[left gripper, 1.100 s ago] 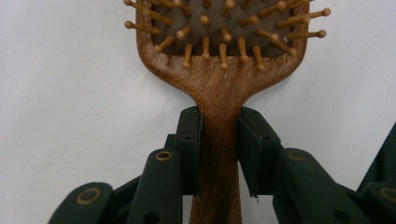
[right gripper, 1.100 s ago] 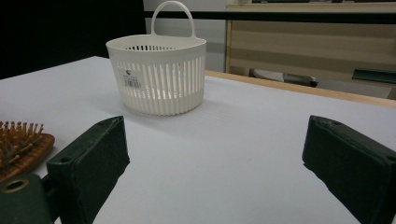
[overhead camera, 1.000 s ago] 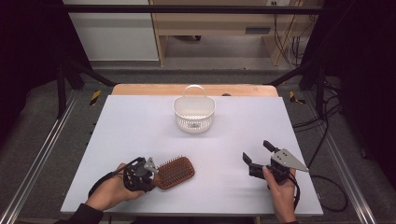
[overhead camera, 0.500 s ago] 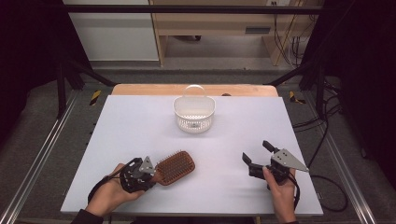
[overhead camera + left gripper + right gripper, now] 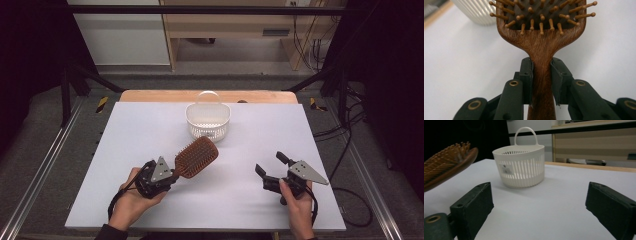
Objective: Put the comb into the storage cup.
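Note:
A brown wooden hairbrush [image 5: 197, 157] hangs tilted above the white table [image 5: 150, 130], its bristled head pointing toward the basket. My left gripper [image 5: 172, 175] is shut on its handle [image 5: 541, 75], one pad on each side. The brush head [image 5: 446, 166] rises at the left of the right gripper view, clear of the table. A white slatted basket [image 5: 208, 121] with a loop handle stands upright at the table's far middle, seen as basket [image 5: 520, 167] ahead of the right jaws. My right gripper [image 5: 270, 167] rests near the front right, open, nothing between its jaws.
A wooden strip [image 5: 150, 95] runs along the table's far edge. Black frame bars and cables [image 5: 345, 140] flank the right side. Bare white surface lies between the two grippers and around the basket.
The left gripper has lifted the hairbrush off the table and carried it up and toward the basket, head tilted higher. The right gripper has stayed put.

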